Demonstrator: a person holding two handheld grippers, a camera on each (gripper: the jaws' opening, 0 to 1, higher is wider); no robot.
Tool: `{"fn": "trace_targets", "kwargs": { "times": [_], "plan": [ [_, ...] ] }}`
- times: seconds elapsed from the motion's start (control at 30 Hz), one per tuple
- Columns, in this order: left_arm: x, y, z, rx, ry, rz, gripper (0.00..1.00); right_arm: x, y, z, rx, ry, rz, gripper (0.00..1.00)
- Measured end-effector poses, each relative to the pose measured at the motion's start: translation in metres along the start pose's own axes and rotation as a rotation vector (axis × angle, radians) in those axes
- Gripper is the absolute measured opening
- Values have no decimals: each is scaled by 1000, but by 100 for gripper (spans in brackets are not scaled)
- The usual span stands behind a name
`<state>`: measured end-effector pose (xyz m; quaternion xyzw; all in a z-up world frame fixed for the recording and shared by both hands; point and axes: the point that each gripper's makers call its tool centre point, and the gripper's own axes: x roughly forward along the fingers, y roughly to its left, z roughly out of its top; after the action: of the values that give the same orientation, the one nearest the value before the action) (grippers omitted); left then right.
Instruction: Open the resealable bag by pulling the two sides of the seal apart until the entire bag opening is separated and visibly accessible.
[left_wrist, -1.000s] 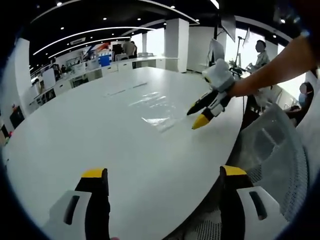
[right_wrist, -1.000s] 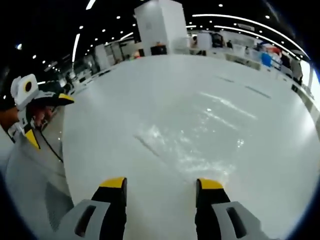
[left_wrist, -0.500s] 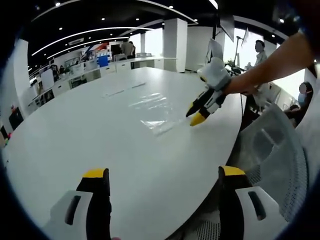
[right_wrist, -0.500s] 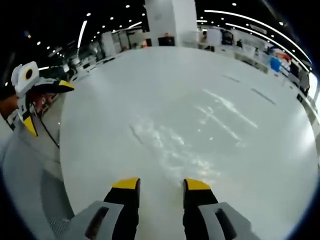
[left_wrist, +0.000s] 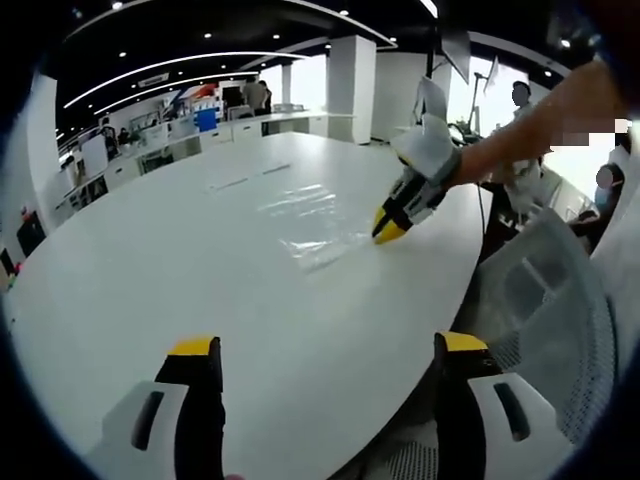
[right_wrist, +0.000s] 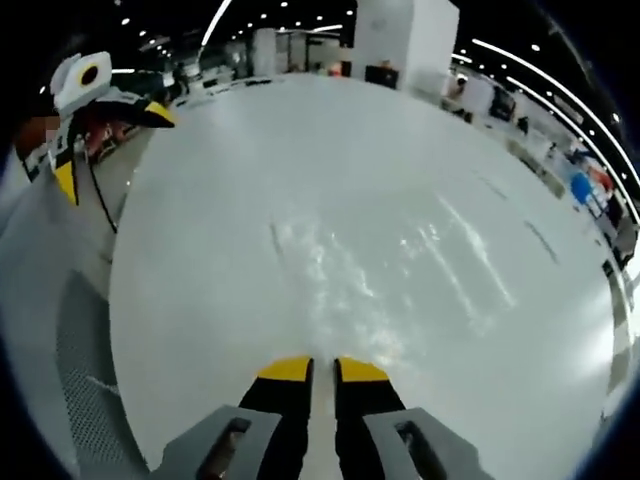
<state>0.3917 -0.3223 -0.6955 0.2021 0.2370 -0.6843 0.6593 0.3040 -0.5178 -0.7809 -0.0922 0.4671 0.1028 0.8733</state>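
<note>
Clear resealable bag (left_wrist: 312, 222) lies flat on the big white table (left_wrist: 150, 270), well in from the rim, with bare tabletop open on all sides of it. In the right gripper view the bag (right_wrist: 385, 275) is a patch of glare just ahead of my right gripper (right_wrist: 311, 368); its outline is hard to trace there. My right gripper (left_wrist: 388, 230) has its yellow tips drawn nearly together, only a thin slit between them, sitting low at the bag's near edge; can't tell whether film is pinched between them. My right arm reaches in from the table's curved edge, gripper angled down. My left gripper (left_wrist: 325, 345) has jaws spread wide, held back over the near table edge, well apart from the bag. Mesh chair (left_wrist: 555, 300) sits just off the rim beside it. Seen from the right gripper view, my left gripper (right_wrist: 105, 125) hangs off the table's side, jaws apart
</note>
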Motion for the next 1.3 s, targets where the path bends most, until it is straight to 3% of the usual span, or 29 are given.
{"fn": "trace_targets", "kwargs": {
  "times": [0.03,0.37,0.8,1.07,1.3],
  "plan": [
    [1,-1,0,1,2,-1,86,1,4,1,-46,-3,12,1],
    [5,-2,8,19,-2,-12,84,1,9,3,-44,0,20,0],
    [9,-4,2,66,30,-42,82,-10,54,16,-121,-55,181,0],
    [21,-4,-2,76,44,-66,81,-26,65,25,-155,-81,218,0],
    [29,-5,4,161,54,-84,75,-40,77,31,-197,-76,267,0]
  ]
}}
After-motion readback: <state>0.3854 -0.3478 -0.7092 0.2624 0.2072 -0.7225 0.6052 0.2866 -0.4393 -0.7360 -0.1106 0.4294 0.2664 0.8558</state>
